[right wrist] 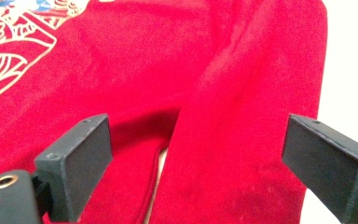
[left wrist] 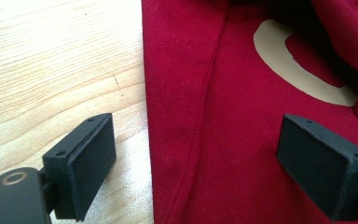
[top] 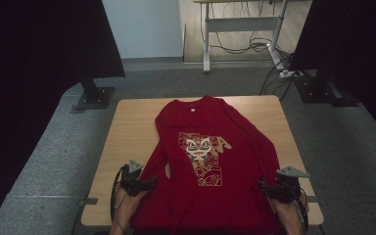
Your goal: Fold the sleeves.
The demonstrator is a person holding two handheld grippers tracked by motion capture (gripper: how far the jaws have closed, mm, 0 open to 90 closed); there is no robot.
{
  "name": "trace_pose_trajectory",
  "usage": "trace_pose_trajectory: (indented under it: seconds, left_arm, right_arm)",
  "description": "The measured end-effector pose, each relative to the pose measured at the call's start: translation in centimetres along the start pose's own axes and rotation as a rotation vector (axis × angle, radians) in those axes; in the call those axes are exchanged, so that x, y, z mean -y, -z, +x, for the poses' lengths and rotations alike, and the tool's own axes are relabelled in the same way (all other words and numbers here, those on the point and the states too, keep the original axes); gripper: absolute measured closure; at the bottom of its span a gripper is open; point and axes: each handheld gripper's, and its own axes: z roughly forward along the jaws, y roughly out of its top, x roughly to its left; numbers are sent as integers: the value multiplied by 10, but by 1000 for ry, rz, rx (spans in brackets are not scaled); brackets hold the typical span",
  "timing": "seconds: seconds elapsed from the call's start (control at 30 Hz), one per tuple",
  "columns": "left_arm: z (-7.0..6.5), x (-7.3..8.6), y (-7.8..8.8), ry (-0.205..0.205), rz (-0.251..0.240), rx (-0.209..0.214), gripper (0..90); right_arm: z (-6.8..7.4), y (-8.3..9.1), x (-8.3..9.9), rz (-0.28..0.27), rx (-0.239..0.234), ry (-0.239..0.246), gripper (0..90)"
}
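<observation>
Left gripper (top: 152, 182) wide open, nothing held; straddling left side edge of red long-sleeve shirt (top: 210, 161) near hem, one jaw over bare wooden table (top: 127, 132), other over fabric. Right gripper (top: 260, 186) also wide open, empty, poised over right sleeve (right wrist: 242, 140) lying alongside shirt body. Shirt flat, face up, between both grippers and running away from them: long axis near-to-far, hem nearest, collar farthest, dragon-face print (top: 203, 156) mid-chest. Each gripper about equally near its own side. Likely next: pinch side edge and sleeve, probably for folding.
</observation>
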Motion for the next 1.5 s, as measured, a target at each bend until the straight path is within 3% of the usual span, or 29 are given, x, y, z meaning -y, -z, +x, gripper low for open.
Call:
trace_pose_trajectory:
  seconds: [0.03, 0.1, 0.17, 0.3, 0.33, 0.43, 0.47, 0.53, 0.63, 0.7, 0.83, 0.87, 0.93, 1.1, 1.13, 1.23, 1.27, 1.5]
  left_arm:
    - [0, 0, 0, 0, 0, 0, 119]
    - [0, 0, 0, 1, 0, -1, 119]
    - [0, 0, 0, 1, 0, -1, 119]
    - [0, 0, 0, 1, 0, -1, 119]
    - [0, 0, 0, 1, 0, -1, 119]
    - [0, 0, 0, 1, 0, -1, 119]
    - [0, 0, 0, 1, 0, -1, 119]
    - [0, 0, 0, 1, 0, -1, 119]
    - [0, 0, 0, 1, 0, -1, 119]
    - [0, 0, 0, 1, 0, -1, 119]
    - [0, 0, 0, 1, 0, -1, 119]
    - [0, 0, 0, 1, 0, -1, 119]
    - [0, 0, 0, 2, 0, -2, 119]
    - [0, 0, 0, 3, 0, -3, 119]
    - [0, 0, 0, 3, 0, -3, 119]
    - [0, 0, 0, 3, 0, -3, 119]
    - [0, 0, 0, 3, 0, -3, 119]
    - [0, 0, 0, 3, 0, -3, 119]
  right_arm:
    - [-2, -3, -9, 6, 8, 20, 95]
    - [-2, -3, -9, 6, 8, 20, 127]
    - [-8, -13, -21, -6, -9, 4, 191]
    - [-12, -18, -24, -17, -29, -13, 225]
    - [-18, -27, -29, -20, -54, -45, 260]
    - [-22, -31, -30, -20, -71, -63, 264]
    - [-31, -40, -30, -3, -111, -101, 257]
    - [-33, -42, -29, 9, -119, -114, 257]
    - [-33, -42, -29, 9, -119, -114, 244]
    - [-51, -47, -25, 18, -71, -130, 224]
    - [-55, -47, -25, 21, -55, -125, 224]
    - [-64, -47, -27, 25, -27, -118, 224]
    - [-67, -47, -30, 37, -1, -116, 189]
    - [-63, -46, -33, 27, 6, -93, 197]
    - [-53, -47, -39, 11, 29, -39, 249]
    - [-51, -47, -41, 5, 32, -21, 267]
    - [-43, -49, -48, -22, 30, 8, 342]
    - [-37, -53, -56, -42, 8, 24, 441]
